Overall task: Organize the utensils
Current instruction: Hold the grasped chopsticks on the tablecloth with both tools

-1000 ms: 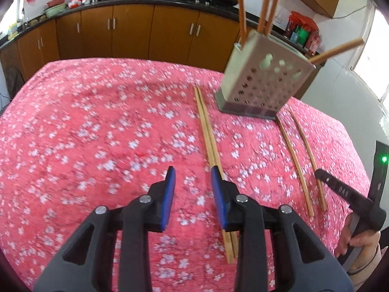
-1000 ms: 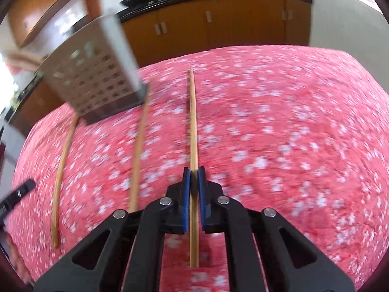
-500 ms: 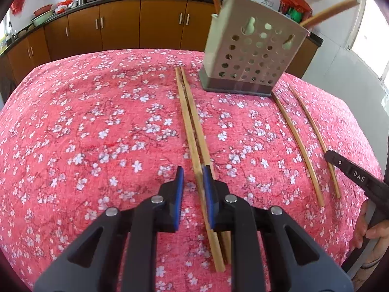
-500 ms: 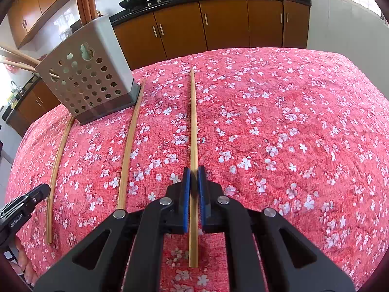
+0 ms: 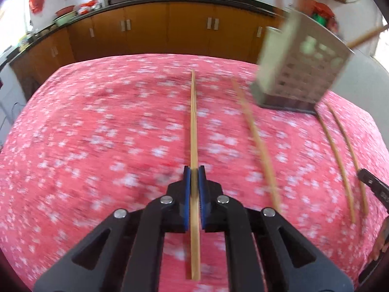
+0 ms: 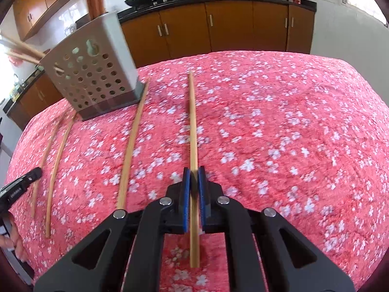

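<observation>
My left gripper (image 5: 194,170) has its jaws closing on a wooden chopstick (image 5: 193,121), and the blue pads press it on both sides. The stick runs straight ahead over the red flowered cloth (image 5: 97,146). Another chopstick (image 5: 255,141) lies just to its right, and two more (image 5: 335,158) lie beyond the perforated grey holder (image 5: 301,73). My right gripper (image 6: 193,170) is shut on a chopstick (image 6: 192,126) of its own. A loose chopstick (image 6: 132,141) lies to its left, with two others (image 6: 58,160) further left. The holder (image 6: 92,73) has several sticks standing in it.
The table's cloth drops off at the edges all round. Brown kitchen cabinets (image 6: 231,29) with pans on the counter stand behind it. The other gripper's black tip (image 5: 372,187) shows at the left view's right edge, and likewise at the left edge (image 6: 19,187) of the right view.
My left gripper moved over the paired chopsticks and closed on one; the pair is now apart and the view is blurred. My right gripper keeps its chopstick and has hardly shifted.
</observation>
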